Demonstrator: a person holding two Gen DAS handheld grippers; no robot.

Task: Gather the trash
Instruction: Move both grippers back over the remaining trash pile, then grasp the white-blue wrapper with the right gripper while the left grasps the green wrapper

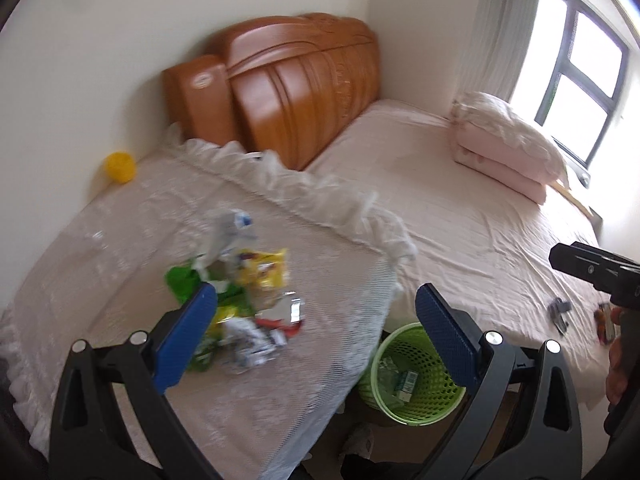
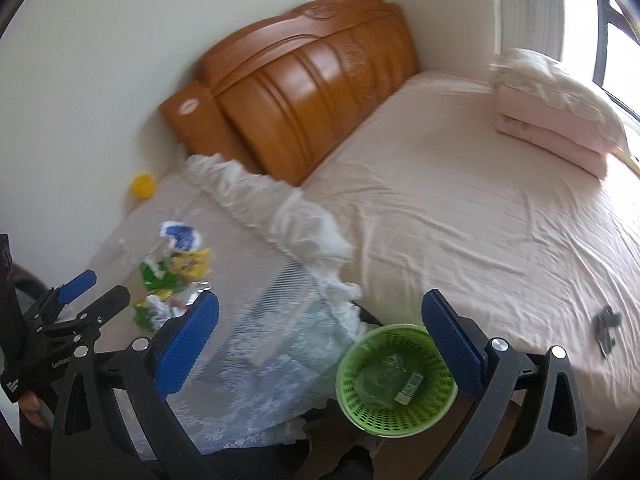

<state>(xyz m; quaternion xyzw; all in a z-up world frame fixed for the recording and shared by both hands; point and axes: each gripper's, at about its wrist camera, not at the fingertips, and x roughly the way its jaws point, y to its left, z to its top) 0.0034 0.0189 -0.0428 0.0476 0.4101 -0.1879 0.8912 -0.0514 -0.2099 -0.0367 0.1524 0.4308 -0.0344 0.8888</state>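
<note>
Fingers [image 1: 444, 344] of both grippers wide apart, empty, trash pile [image 1: 240, 300] near table edge, green basket [image 2: 394, 380] below.

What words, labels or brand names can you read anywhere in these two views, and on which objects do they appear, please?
None can be read with confidence.
Left gripper: white lettering on its body, too small and blurred.
Headboard: an oval sticker and carved emblem, illegible.
Yellow wrapper in the trash pile: print blurred.
Small box in the green basket: label too small to read.
</note>
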